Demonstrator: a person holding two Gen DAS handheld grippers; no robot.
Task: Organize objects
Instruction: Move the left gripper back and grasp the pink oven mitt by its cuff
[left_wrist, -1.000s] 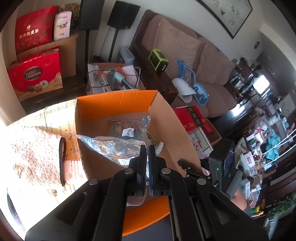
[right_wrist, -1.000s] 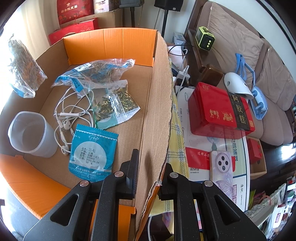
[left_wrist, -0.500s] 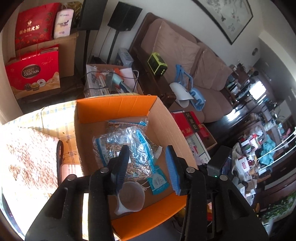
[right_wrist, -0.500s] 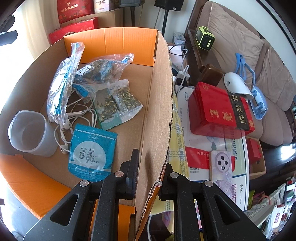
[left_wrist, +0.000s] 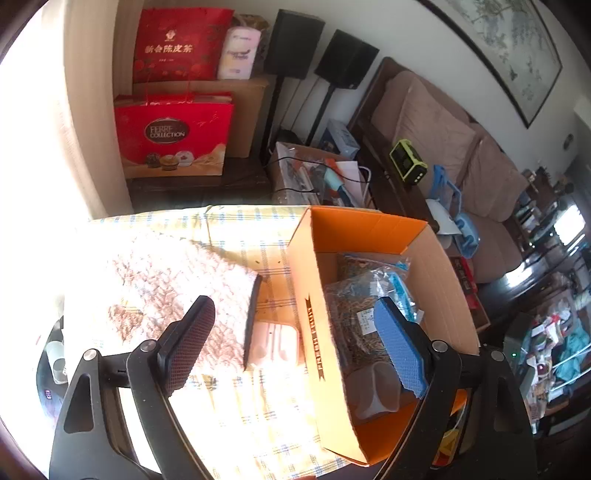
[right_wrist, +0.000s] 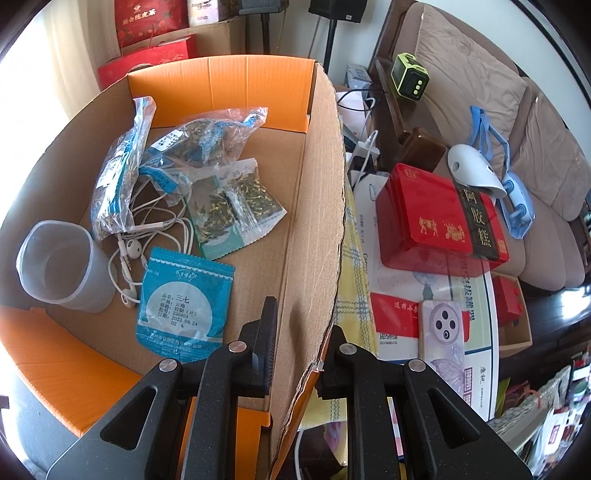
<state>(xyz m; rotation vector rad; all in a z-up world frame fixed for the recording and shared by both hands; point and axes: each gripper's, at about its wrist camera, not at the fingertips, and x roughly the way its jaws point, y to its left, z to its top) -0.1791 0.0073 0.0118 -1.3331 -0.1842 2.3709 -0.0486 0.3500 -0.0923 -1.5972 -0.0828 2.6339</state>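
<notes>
Two risks: your right gripper (right_wrist: 297, 354) is clamped on the torn box wall (right_wrist: 317, 221), so pulling rips it; left gripper (left_wrist: 295, 343), opening and empty, hovers over the pink case (left_wrist: 273, 341) beside the box, bags (right_wrist: 177, 155) already inside.

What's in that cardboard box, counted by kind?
Clear bags of dried herbs: 3
Blue sealed packet: 1
Plastic cup: 1
White earphones: 1 set
Total: 6
</notes>
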